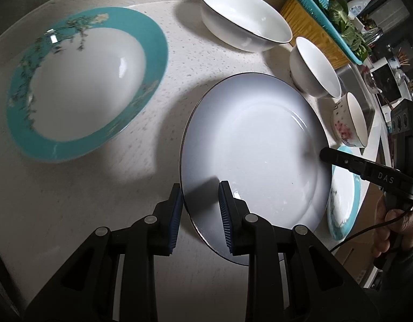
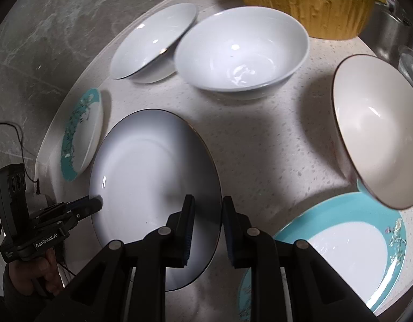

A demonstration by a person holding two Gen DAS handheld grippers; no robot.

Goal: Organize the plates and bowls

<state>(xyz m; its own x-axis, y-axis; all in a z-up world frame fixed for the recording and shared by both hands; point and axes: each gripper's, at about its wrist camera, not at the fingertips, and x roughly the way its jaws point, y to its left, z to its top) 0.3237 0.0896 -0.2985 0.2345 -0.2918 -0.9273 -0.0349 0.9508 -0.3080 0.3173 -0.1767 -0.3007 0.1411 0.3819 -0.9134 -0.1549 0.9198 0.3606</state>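
Plate: white plate (image 1: 254, 145) was face-up, lifted, long axis lower-left to upper-right in frame.
L gripper (image 1: 201, 214): pinched on plate's near rim.
R gripper (image 2: 207, 228): nipped onto opposite rim.

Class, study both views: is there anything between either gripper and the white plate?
No. Nothing visible stands between them: the left gripper and the right gripper each already clasp opposite rims of the white plate.
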